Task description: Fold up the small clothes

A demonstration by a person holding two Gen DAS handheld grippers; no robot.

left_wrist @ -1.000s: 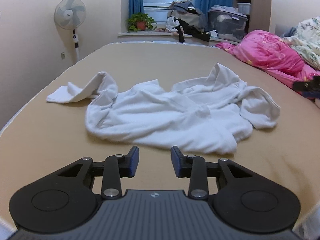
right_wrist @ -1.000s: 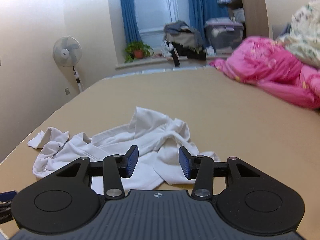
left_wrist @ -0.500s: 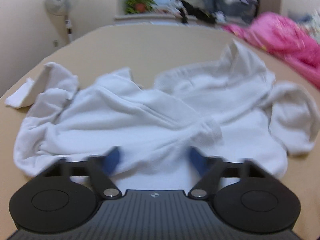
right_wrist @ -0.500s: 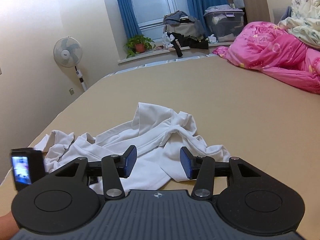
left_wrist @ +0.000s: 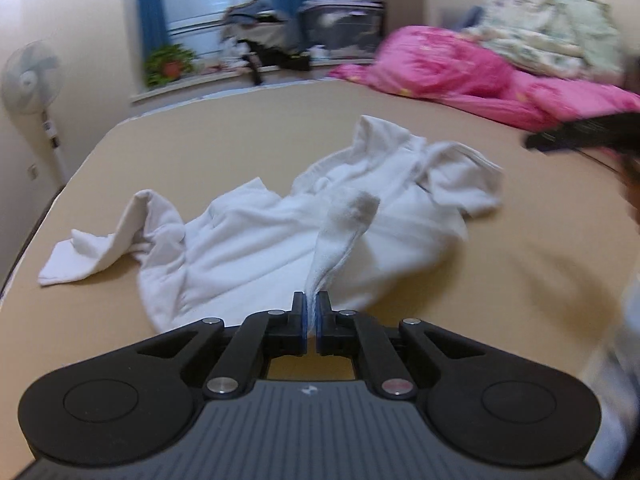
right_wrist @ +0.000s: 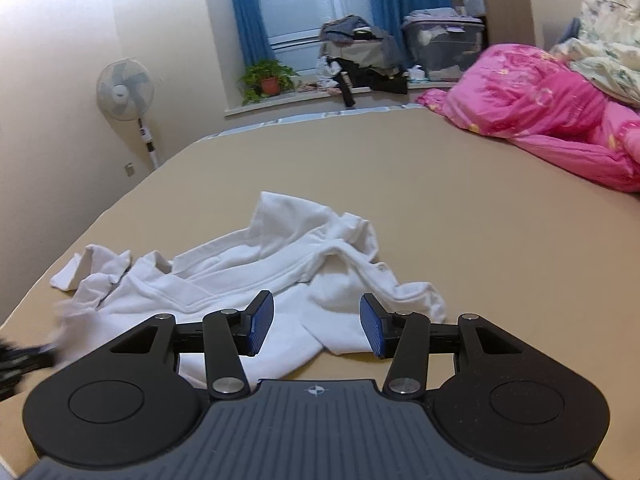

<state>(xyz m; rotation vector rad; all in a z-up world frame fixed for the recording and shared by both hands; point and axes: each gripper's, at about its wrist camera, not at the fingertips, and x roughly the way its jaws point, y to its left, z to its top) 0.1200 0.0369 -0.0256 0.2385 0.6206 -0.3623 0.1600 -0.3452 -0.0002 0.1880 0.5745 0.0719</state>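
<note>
**Left fingers clamped on white garment, right fingers apart**

- One bed [right_wrist: 440,184], tan sheet, biggest thing in view.
- One pink duvet [right_wrist: 540,112] heaped on the far right of the bed, one pale floral quilt [right_wrist: 608,52] piled on top of it.
- One white garment [left_wrist: 280,236], crumpled, near middle of the bed, sleeve trailing left. Also in right view [right_wrist: 280,264], just ahead of the right gripper.
- One standing fan [right_wrist: 125,90] against left wall.
- One clear storage bin [right_wrist: 444,44] on the window ledge, lid on, pale stuff inside, contents not identifiable. Loose clothes pile [right_wrist: 356,56] beside it, in no container.
- One potted plant [right_wrist: 268,78] on same ledge, left of pile.
- Two grippers. Left gripper [left_wrist: 311,312]: fingers together, pinching a fold of the garment, cloth pulled up in a ridge from the fingertips. Right gripper [right_wrist: 316,330]: fingers apart, nothing pinched, garment edge below the gap.
</note>
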